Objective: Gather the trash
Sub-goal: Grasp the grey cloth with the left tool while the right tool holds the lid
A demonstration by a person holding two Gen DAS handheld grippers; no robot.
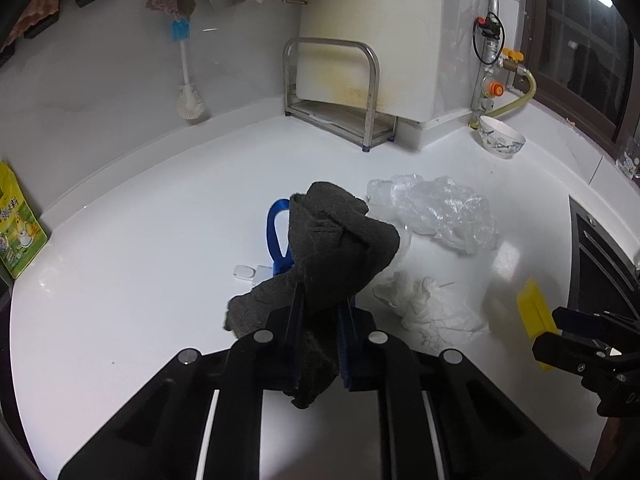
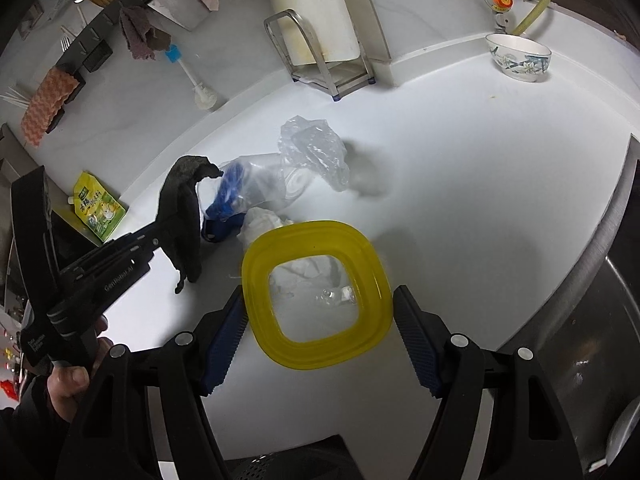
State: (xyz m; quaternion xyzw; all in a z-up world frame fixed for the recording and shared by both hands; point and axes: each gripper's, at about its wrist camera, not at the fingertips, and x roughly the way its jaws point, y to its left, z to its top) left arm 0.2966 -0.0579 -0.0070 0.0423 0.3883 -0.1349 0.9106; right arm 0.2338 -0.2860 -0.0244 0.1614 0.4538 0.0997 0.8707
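My left gripper [image 1: 320, 300] is shut on a dark grey cloth [image 1: 340, 240] and holds it above the white counter [image 1: 140, 280]; it also shows in the right wrist view [image 2: 184, 208]. My right gripper [image 2: 320, 312] is open, its fingers on either side of a yellow-rimmed clear lid [image 2: 316, 296]; whether they touch it I cannot tell. The lid shows edge-on in the left wrist view [image 1: 536, 312]. On the counter lie a crumpled clear plastic bag [image 1: 440, 208], crumpled white tissue [image 1: 424, 308] and a blue strap [image 1: 276, 236].
A patterned bowl [image 1: 502, 136] stands at the back right near gas fittings [image 1: 494, 60]. A steel rack [image 1: 336, 92] stands at the back. A yellow-green pouch [image 1: 18, 224] leans at the left. A bottle brush [image 1: 186, 76] hangs on the wall. A sink [image 2: 580, 352] lies right.
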